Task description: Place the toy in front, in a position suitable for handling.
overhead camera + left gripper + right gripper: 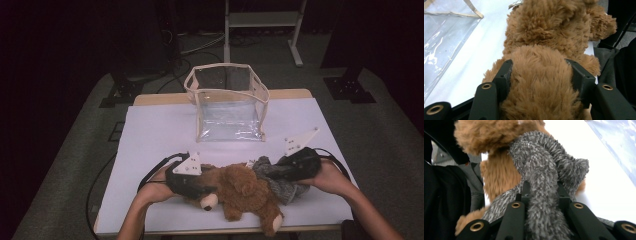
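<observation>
Brown plush, a teddy bear (245,192), lies along the near edge of the white table (150,135), one foot at the rim. The left gripper (539,75) is clamped on the bear's head; the right gripper (541,192) is clamped on its grey knit scarf (277,180). Both forearms come in low, hands turned inward. Beyond is bare tabletop, then a clear bag (227,102) standing open near the far edge.

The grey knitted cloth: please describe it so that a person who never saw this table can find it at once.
On the white table, look at the near edge, in front of the clear bag. A brown teddy bear lies there; the grey cloth is at its right end, clamped by the right gripper. Its fuzzy, speckled grey contrasts with the brown fur.
</observation>
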The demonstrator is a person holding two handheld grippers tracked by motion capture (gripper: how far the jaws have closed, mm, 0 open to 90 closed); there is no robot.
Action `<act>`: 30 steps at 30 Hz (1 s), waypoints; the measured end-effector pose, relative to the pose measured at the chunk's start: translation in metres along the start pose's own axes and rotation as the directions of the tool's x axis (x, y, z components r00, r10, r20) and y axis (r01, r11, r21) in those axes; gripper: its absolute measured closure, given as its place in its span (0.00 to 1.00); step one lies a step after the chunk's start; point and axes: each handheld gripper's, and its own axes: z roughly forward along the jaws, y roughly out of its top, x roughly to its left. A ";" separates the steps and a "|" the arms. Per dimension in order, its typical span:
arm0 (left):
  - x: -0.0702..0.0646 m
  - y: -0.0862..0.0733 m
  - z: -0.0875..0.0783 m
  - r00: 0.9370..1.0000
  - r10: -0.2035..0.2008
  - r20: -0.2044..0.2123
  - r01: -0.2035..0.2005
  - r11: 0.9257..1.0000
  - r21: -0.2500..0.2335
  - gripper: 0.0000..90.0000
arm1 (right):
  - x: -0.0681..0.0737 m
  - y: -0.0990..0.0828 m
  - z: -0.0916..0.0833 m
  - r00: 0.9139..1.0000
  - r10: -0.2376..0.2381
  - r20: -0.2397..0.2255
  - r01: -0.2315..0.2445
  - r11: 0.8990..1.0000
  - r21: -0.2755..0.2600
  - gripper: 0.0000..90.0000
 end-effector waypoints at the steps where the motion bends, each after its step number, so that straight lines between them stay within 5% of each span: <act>1: 0.000 0.000 0.000 1.000 0.000 0.000 0.000 1.000 0.000 0.50 | 0.000 -0.006 -0.002 1.000 0.020 0.000 -0.020 1.000 -0.008 0.83; 6: 0.001 0.000 0.000 1.000 -0.005 0.004 0.005 1.000 -0.002 0.50 | -0.003 -0.014 -0.011 0.999 0.043 0.012 -0.042 0.999 -0.028 0.83; 13: 0.001 -0.001 0.000 1.000 -0.005 0.006 0.005 1.000 0.000 0.49 | 0.006 0.031 0.003 0.997 -0.074 0.001 0.074 0.997 -0.030 0.83; 17: 0.002 -0.003 -0.001 1.000 -0.012 0.009 0.012 1.000 -0.006 0.49 | 0.012 0.040 0.014 0.993 -0.114 -0.011 0.114 0.993 -0.021 0.83; 21: 0.002 -0.003 0.000 1.000 -0.018 0.007 0.018 1.000 -0.005 0.49 | 0.014 0.029 0.009 0.995 -0.100 -0.013 0.100 0.995 -0.029 0.83; 30: 0.002 -0.002 0.000 1.000 -0.020 0.007 0.020 1.000 -0.007 0.49 | 0.012 -0.018 -0.018 1.000 0.010 0.023 -0.009 0.999 -0.053 0.83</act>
